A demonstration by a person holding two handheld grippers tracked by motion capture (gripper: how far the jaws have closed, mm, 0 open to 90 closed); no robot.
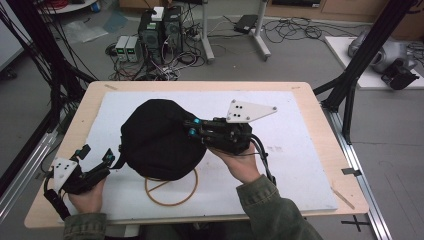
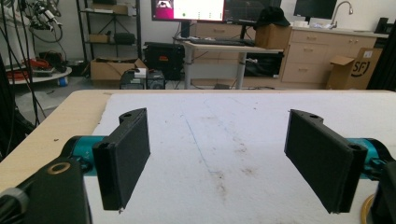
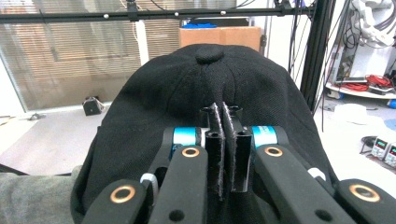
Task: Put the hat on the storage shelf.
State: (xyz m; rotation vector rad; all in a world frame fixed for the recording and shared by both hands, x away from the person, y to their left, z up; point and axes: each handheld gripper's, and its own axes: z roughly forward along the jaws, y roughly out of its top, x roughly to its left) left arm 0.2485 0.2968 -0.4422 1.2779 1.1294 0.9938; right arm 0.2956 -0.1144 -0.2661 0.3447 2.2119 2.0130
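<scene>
The right gripper [image 3: 226,140] pinches the black cap's [image 1: 157,137] fabric between nearly closed jaws. The left gripper [image 2: 217,156] rests wide and empty on the table [image 1: 310,150].

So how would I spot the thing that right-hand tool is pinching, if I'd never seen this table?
Look at the white mat covering the wooden table. Near its middle sits a black cap, domed, with a button on top, and the right gripper is shut on its fabric. A thin wooden ring lies partly under it; the cap alone is dark, soft and rounded.
</scene>
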